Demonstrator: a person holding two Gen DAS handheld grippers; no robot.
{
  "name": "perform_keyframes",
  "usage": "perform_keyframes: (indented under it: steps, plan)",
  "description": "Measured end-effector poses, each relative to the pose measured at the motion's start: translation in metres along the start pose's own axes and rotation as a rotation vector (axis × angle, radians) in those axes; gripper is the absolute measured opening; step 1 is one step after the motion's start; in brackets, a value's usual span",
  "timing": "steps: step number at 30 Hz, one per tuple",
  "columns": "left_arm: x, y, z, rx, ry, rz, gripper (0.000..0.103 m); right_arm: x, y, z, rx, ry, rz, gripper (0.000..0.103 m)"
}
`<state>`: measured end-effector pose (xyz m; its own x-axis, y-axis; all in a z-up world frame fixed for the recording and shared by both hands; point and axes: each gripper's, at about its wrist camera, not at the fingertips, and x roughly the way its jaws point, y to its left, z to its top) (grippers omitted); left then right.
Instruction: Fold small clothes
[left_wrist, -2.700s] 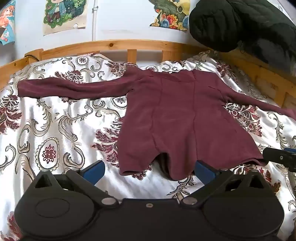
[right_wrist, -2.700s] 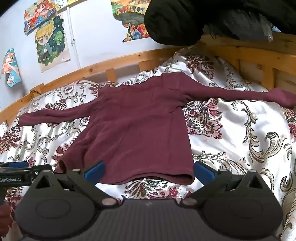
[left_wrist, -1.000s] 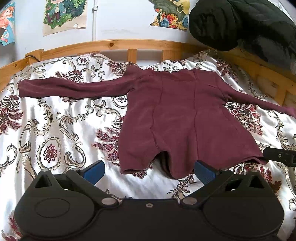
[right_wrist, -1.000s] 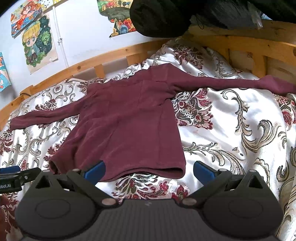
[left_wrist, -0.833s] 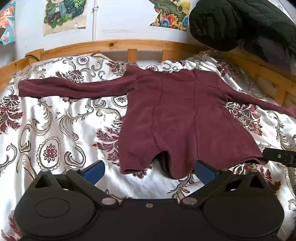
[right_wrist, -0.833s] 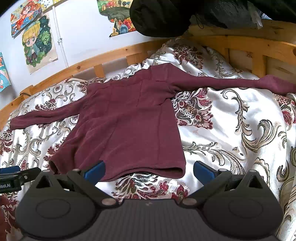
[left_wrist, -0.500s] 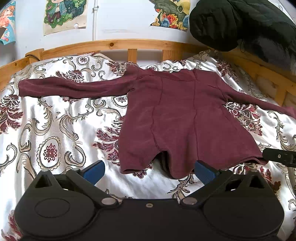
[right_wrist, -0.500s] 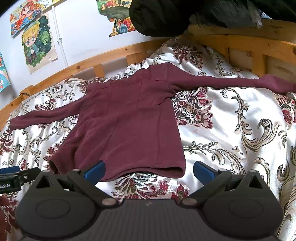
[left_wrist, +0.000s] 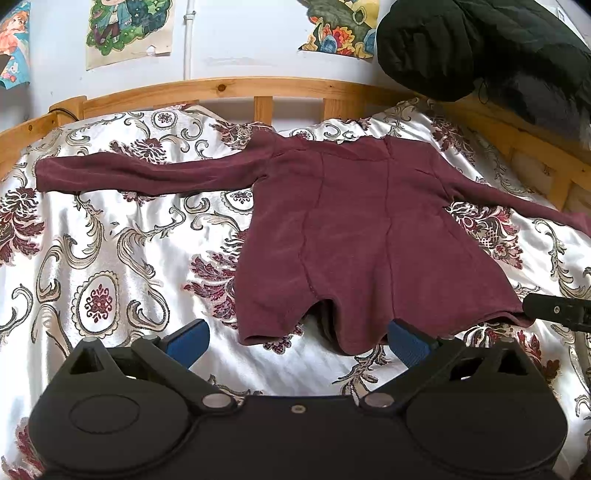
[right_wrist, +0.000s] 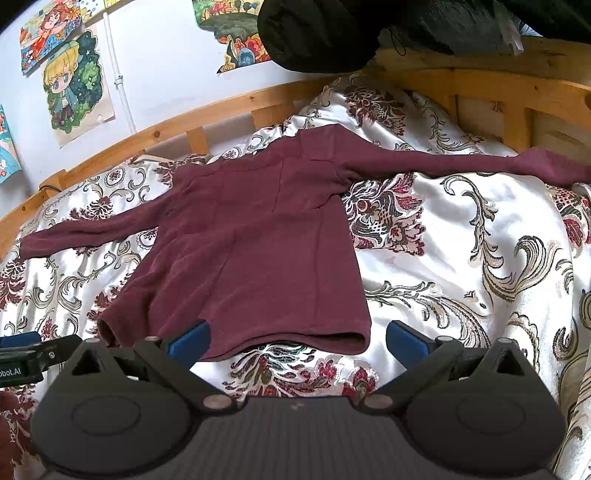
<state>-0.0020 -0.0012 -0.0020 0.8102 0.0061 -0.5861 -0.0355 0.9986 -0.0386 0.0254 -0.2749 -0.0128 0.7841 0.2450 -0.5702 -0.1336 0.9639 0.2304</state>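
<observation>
Maroon knit lies just ahead of both tools: the long-sleeved top is spread flat on the bed, hem nearest you, collar toward the wooden bed rail, one sleeve running out to each side.

Your left hand-held gripper has its blue fingers wide apart with nothing between them, poised over the hem's left portion. Your right hand-held gripper is likewise spread and empty, with the hem's right corner just ahead between its fingers.

No fold looks begun yet, so the step in hand is probably the first pinch.

- The hem ahead of your left hand-held gripper is buckled, with a dark gap showing; flatten it, or take both layers, before you close.
- Grip near the hem corners, not mid-hem, so the body lifts evenly.
- The satin bedcover looks slippery; lift rather than drag.
- Sleeves reach far out, so bringing them inward first should give a neater stack.

Beyond the rail, cartoon posters hang on the wall and a black quilted jacket sits at the far right. The only legible writing is "obot.AI" on the left tool, seen from the right wrist.
</observation>
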Motion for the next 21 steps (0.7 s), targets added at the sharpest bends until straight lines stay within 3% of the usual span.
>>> perform_keyframes:
  steps: [17, 21]
  plan:
    - [0.005, -0.01, 0.002, 0.035, 0.001, 0.009, 0.102, -0.006, 0.004, 0.002, -0.024, -0.044, 0.014, 0.103]
    - [0.012, -0.015, 0.013, 0.06, 0.009, 0.023, 0.102, -0.014, -0.001, 0.02, -0.007, -0.123, -0.104, 0.103]
